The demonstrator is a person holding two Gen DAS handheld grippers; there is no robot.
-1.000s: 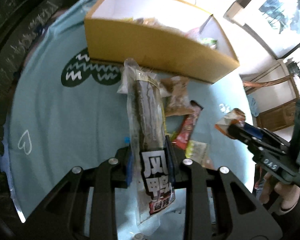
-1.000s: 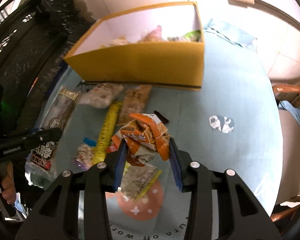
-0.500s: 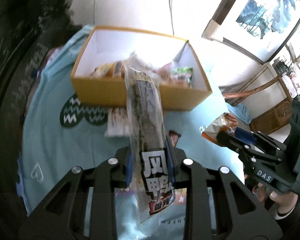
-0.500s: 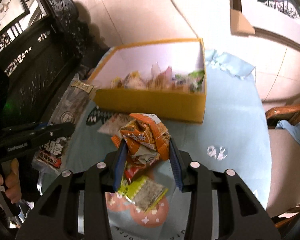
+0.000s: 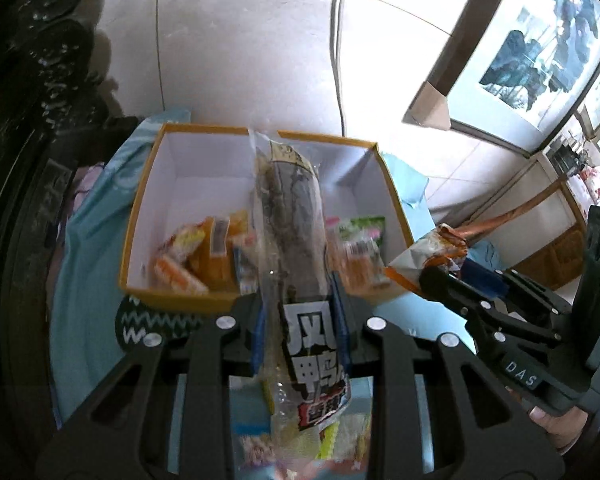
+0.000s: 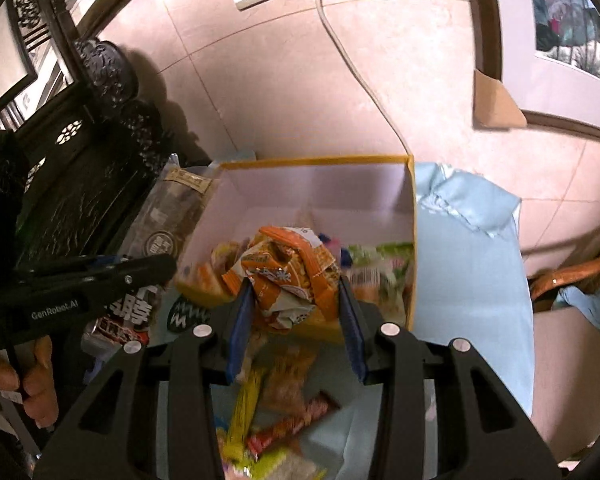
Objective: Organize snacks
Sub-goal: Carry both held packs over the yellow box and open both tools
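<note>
A blue tablecloth [image 6: 468,280] covers the table; on it at twelve o'clock stands a yellow box [image 5: 140,216] partly filled with snacks; the left gripper [image 5: 300,320] clamps a long clear packet [image 5: 296,216] above the box; the right gripper [image 6: 296,312] squeezes a crumpled orange bag [image 6: 288,272]; loose snacks [image 6: 284,412] lie at six o'clock.

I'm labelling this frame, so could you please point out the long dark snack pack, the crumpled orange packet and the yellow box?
long dark snack pack [image 5: 296,216]: left wrist view, its dark middle.
crumpled orange packet [image 6: 288,276]: right wrist view, its printed front.
yellow box [image 6: 410,240]: right wrist view, its right wall.
</note>
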